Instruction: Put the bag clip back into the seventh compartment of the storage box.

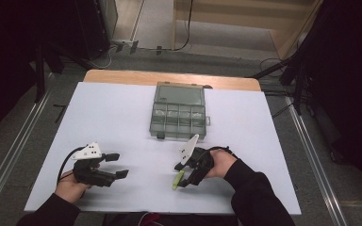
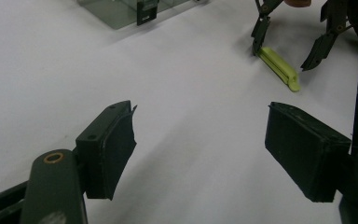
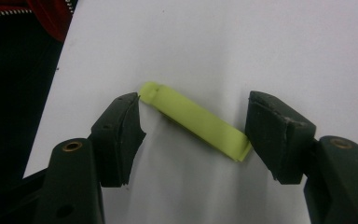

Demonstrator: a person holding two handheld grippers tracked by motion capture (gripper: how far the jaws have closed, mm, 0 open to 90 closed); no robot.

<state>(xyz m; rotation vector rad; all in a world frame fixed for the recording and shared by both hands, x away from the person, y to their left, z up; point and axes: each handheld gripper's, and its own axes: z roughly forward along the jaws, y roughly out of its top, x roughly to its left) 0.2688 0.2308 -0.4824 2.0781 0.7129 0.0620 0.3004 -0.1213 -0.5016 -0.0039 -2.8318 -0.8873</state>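
A lime-green flat stick (image 3: 196,121) lies on the white table, also seen as a small green piece (image 1: 177,180) near the front and as a green bar (image 2: 280,68) at the upper right. My right gripper (image 3: 193,128) is open and lowered around it, one jaw at each end of the stick. Both ends sit close to the pads, and contact cannot be told. That right gripper (image 1: 183,175) sits under the person's right hand. My left gripper (image 1: 117,165) stands open at the front left with nothing between its jaws (image 2: 200,149).
A grey clear-lidded compartment box (image 1: 178,112) sits shut at the table's middle back, its latch corner (image 2: 145,10) visible. The white sheet (image 1: 122,117) covers the wooden table. A dark and red sleeve (image 3: 23,28) lies beyond the table's near edge.
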